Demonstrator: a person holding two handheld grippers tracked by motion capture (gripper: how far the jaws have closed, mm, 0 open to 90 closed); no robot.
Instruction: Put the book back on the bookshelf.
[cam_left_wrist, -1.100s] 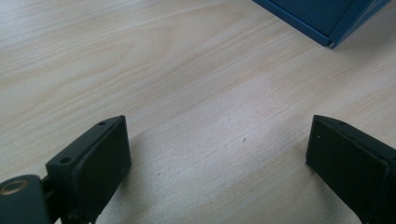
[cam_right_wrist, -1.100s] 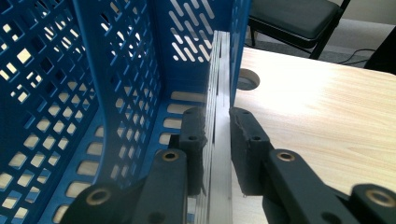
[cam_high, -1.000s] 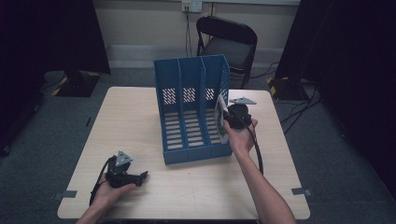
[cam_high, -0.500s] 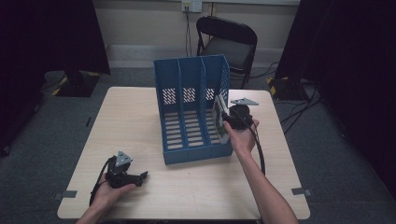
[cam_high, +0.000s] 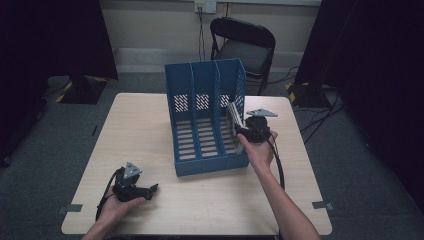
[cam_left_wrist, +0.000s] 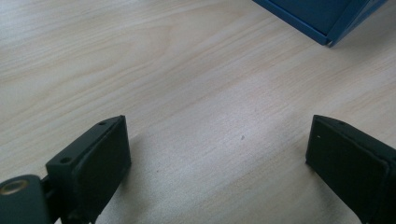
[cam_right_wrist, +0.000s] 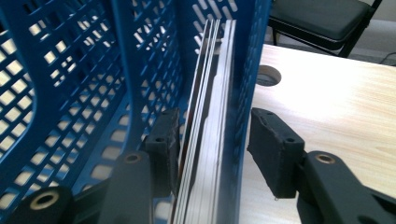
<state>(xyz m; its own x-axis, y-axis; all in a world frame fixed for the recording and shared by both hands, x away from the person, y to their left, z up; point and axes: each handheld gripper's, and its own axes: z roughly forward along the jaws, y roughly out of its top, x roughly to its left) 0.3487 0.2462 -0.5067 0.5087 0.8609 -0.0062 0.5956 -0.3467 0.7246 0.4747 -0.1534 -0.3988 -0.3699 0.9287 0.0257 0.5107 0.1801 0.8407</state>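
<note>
On the pale wooden table (cam_high: 150, 125), a blue file rack (cam_high: 205, 120) with three compartments, standing upright near the middle, open side toward the person. In the rightmost compartment, a thin stack of magazines (cam_right_wrist: 210, 130) standing on edge, leaning against the perforated right wall of the rack.

Right gripper (cam_high: 243, 131) at the right front of the rack, held in the right hand (cam_high: 260, 147). Jaws just now opening: one pad inside the compartment, close beside the magazines, the other pad outside the blue wall, with a clear gap to that wall. So, magazines and wall both between the jaws, but not pressed. Grey three-cornered plate on top of this gripper, cable running back along the forearm.

Left gripper (cam_high: 150, 190) low at the near left part of the table, well apart from the rack, held in the left hand (cam_high: 117, 205). Jaws wide apart, nothing between them, only bare wood below. A corner of the rack seen far off in the left gripper view.

Behind the table, a black folding chair (cam_high: 242, 42).
</note>
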